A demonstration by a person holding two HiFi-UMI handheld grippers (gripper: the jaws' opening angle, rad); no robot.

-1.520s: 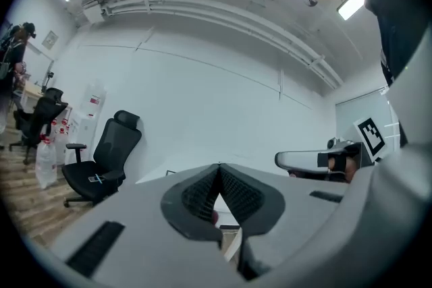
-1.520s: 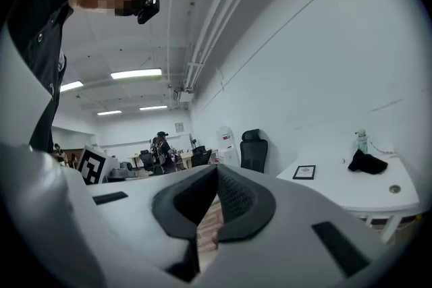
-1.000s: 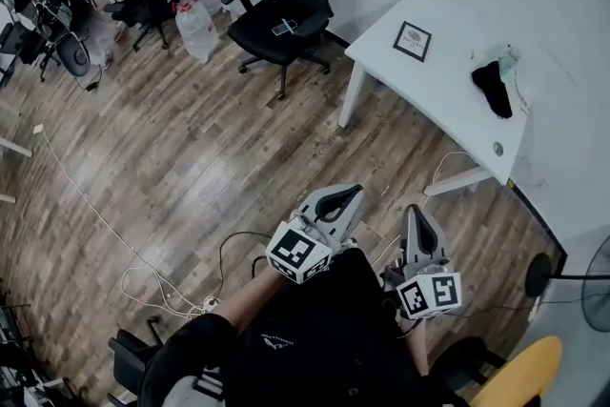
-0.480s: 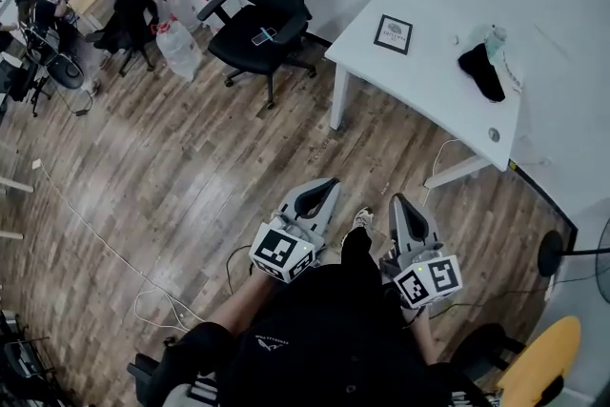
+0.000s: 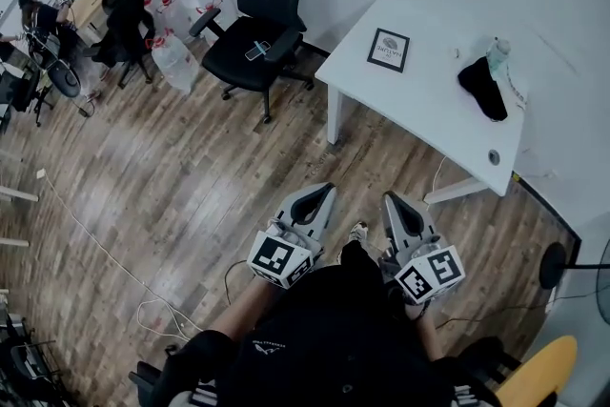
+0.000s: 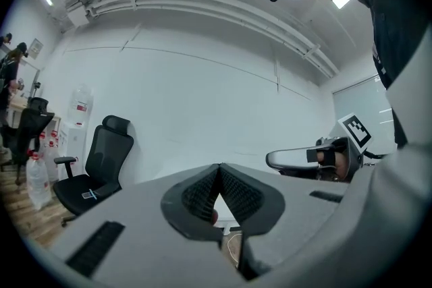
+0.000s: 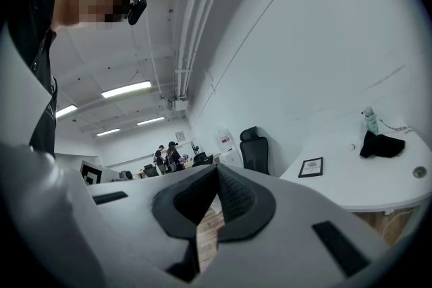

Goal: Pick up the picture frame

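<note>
A small black picture frame with a white print lies flat near the left end of a white table; the right gripper view shows the picture frame on the table. My left gripper and right gripper hang side by side over the wooden floor, well short of the table. Both are shut with nothing between their jaws. In the left gripper view the left gripper points level at a white wall, and the right gripper points toward the table's end.
A black cloth and a bottle sit on the table's right part. A black office chair holding a phone stands left of the table. Cables trail on the floor. Desks, water jugs and people are far left.
The person has stepped toward the table: both grippers moved forward together and the table and frame sit closer to them. Both jaws stayed shut.
</note>
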